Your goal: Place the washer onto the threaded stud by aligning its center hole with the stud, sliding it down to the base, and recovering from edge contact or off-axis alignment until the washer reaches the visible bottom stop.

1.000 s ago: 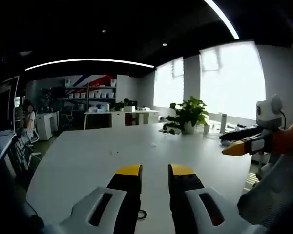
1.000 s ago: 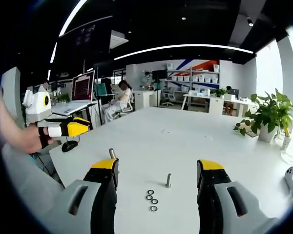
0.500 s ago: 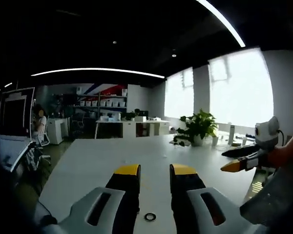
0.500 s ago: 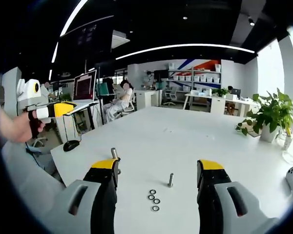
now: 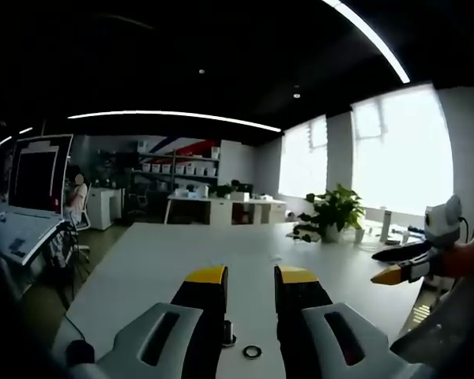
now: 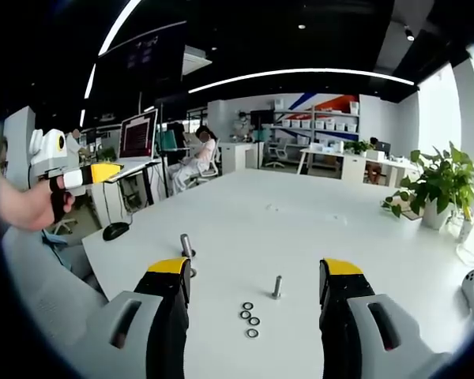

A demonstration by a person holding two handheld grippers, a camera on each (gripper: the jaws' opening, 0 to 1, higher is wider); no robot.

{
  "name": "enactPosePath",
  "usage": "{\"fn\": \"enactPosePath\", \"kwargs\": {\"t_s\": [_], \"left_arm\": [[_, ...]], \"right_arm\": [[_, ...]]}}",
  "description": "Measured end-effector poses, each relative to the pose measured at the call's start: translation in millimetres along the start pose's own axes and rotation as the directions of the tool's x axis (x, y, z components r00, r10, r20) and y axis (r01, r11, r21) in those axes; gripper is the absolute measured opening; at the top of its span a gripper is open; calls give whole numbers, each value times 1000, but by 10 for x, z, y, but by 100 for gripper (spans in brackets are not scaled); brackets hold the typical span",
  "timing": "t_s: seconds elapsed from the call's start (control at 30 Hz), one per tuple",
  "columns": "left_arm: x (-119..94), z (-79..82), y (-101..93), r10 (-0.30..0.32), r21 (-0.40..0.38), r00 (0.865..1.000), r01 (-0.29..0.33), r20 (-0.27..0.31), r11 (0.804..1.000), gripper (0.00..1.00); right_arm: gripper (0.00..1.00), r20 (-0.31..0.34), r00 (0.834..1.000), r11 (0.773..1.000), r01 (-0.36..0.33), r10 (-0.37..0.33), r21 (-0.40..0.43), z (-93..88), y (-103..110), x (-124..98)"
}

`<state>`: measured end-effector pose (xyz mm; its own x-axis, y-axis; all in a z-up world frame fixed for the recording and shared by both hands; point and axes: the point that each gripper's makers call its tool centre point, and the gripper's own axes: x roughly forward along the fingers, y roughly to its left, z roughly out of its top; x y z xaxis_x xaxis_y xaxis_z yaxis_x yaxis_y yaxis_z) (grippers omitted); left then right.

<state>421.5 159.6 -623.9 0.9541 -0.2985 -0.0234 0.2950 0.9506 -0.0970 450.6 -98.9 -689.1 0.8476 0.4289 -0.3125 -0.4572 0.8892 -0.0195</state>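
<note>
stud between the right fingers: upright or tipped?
Upright. The threaded stud stands vertical on the white table, bare, four washers lying flat beside it.

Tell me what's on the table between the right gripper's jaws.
Four loose washers lie clustered beside an upright stud on the white table. The stud carries no washer.

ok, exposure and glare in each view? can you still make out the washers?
Left gripper view: dim overall, windows blown out, one washer visible between the jaws. Right gripper view: brighter and more even, four washers and the stud resolve clearly; fisheye bends the ceiling light strip.
</note>
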Motion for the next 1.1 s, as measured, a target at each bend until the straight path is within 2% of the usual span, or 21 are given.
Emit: {"fn": "enactPosePath", "kwargs": {"t_s": [0.63,0.87,1.1], "left_arm": [[-1,39,-25,-13,0,1000,13,16,1000,22],[-2,89,20,-1,-19,999,2,35,1000,21],[-28,106,89,27,-28,999,-25,45,999,21]], "right_arm": [[69,-27,999,999,-30,29,-31,-57,114,28],[69,-24,996,995,-85,84,-61,19,312,120],[69,-36,991,990,-131,129,-54,-5,570,397]]}}
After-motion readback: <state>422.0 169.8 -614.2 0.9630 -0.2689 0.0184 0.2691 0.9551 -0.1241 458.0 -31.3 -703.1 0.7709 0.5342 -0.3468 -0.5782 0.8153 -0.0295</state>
